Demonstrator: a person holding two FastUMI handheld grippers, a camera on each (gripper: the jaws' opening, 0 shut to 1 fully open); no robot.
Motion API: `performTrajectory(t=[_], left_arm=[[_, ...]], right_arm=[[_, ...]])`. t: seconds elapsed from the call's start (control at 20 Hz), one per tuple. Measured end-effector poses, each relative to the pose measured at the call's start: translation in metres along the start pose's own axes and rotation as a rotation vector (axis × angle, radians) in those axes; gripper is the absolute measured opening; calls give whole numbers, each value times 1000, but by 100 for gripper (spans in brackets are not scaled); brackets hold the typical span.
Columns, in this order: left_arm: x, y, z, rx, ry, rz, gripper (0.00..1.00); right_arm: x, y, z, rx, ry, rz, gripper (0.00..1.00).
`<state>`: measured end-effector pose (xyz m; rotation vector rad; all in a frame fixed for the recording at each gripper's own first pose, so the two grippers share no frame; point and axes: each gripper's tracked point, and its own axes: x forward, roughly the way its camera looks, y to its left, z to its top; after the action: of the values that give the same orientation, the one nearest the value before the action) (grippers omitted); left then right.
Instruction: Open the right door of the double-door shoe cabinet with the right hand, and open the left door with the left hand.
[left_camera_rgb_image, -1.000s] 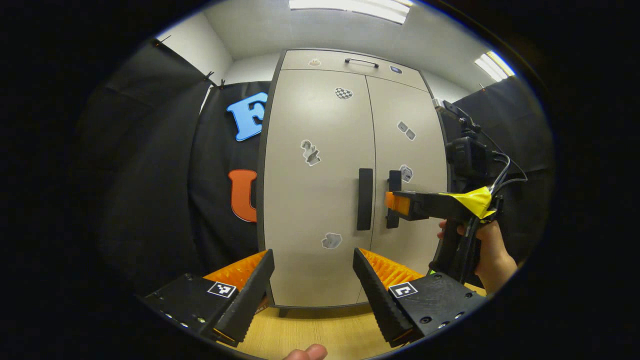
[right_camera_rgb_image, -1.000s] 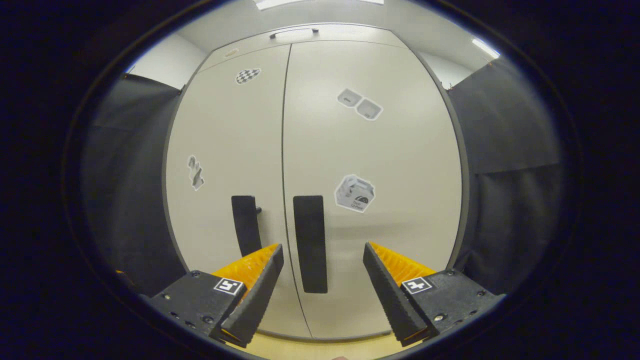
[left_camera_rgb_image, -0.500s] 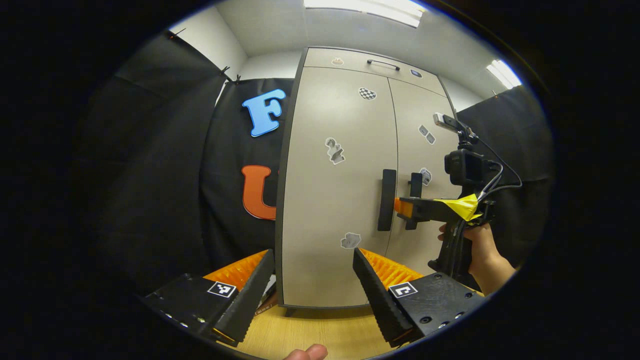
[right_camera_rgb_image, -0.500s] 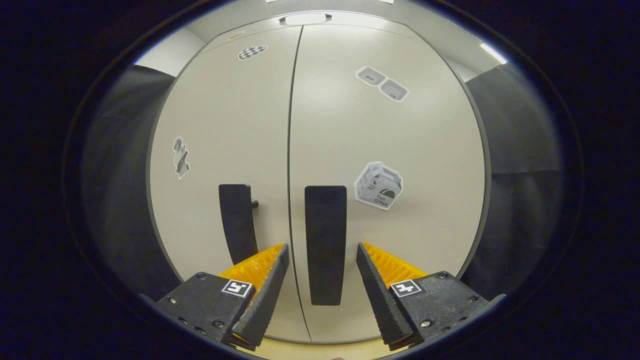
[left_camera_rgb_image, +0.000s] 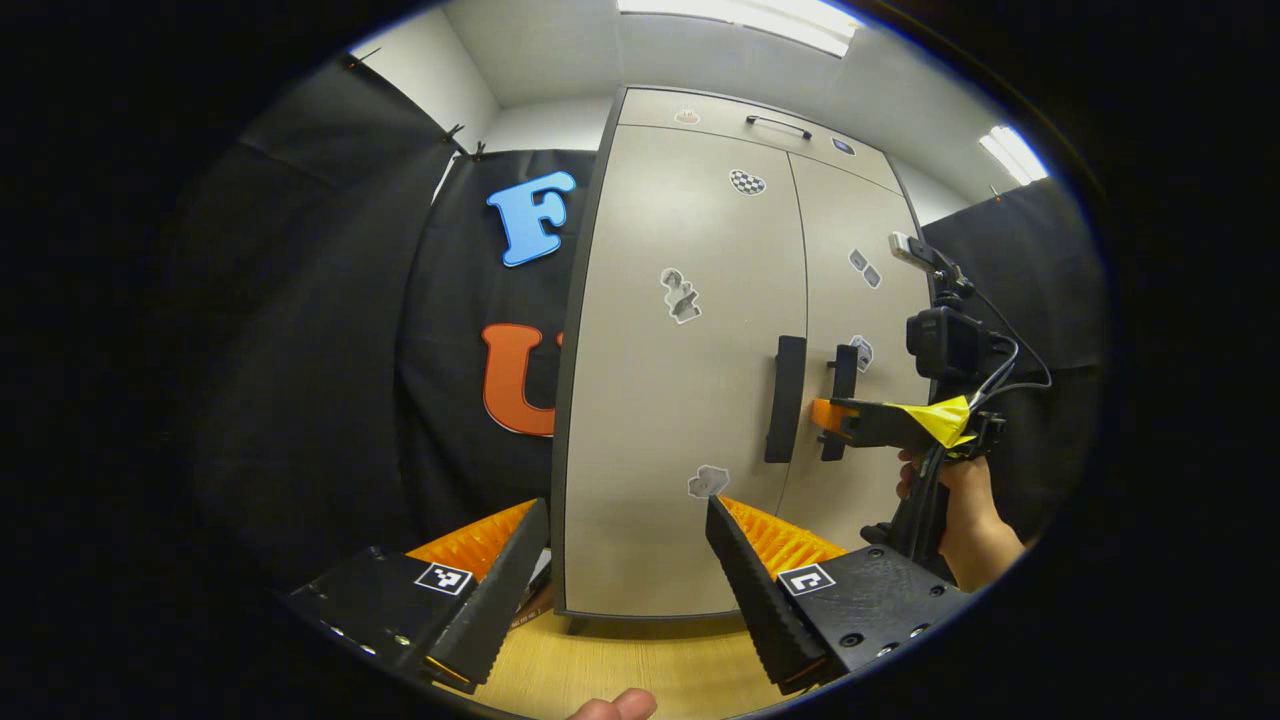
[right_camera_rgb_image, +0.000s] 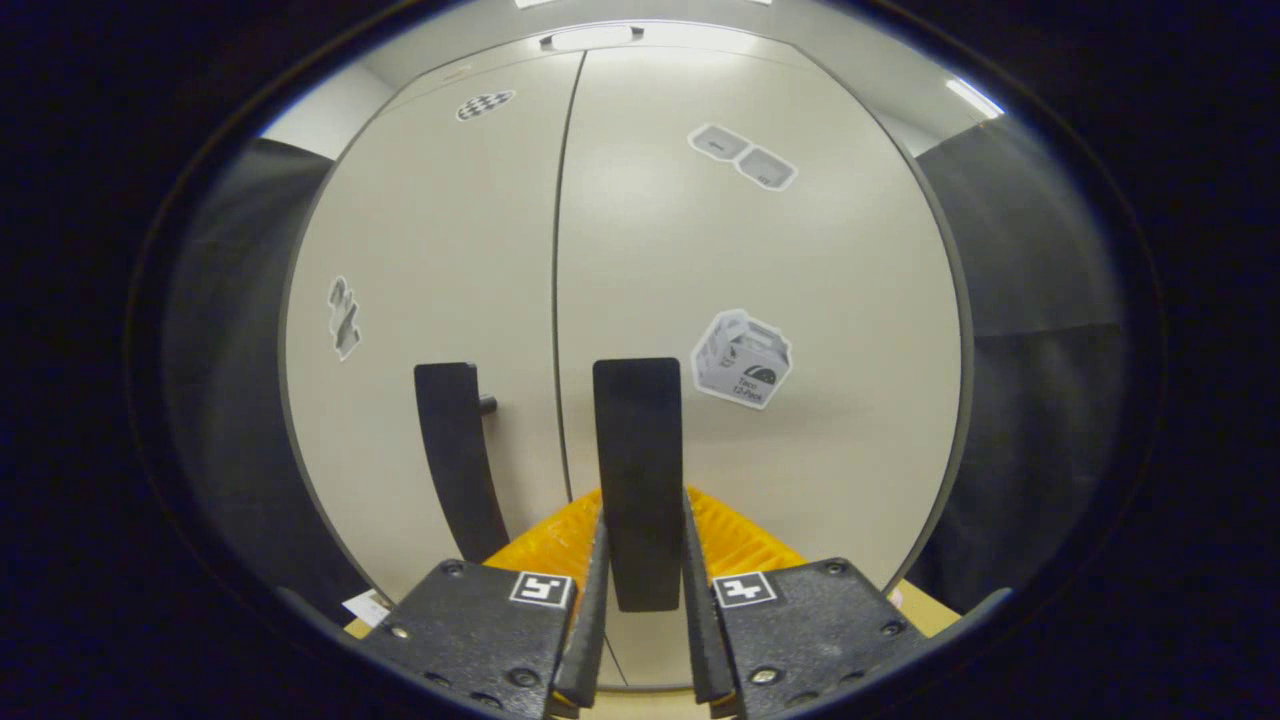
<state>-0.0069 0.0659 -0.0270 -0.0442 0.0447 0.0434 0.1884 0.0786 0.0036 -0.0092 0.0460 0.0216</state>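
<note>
Right gripper (right_camera_rgb_image: 640, 560) clamps upright right door handle (right_camera_rgb_image: 638, 470).

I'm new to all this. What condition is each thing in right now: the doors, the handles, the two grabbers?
Left door: closed.
Right door: closed.
Right door handle: clamped between the right gripper's fingers.
Left door handle: untouched.
Right gripper: shut on the handle.
Left gripper: open, holding nothing, back from the cabinet.

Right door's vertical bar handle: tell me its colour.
Black, against the beige right door. The vertical bar handle shows best in the right gripper view.
</note>
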Motion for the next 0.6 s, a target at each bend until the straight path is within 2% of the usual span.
performTrajectory(t=[0.1, 0.25, 0.35, 0.6], left_arm=[[0, -2, 0, 0, 0, -3, 95], [0, -3, 2, 3, 0, -6, 95], [3, 1, 1, -1, 3, -1, 95], [11, 7, 4, 9, 0, 9, 95]], right_arm=[[0, -1, -1, 12, -4, -11, 33], [1, 0, 0, 21, -16, -15, 16], [-1, 0, 0, 27, -15, -1, 10], [-9, 1, -1, 20, -2, 36, 8]])
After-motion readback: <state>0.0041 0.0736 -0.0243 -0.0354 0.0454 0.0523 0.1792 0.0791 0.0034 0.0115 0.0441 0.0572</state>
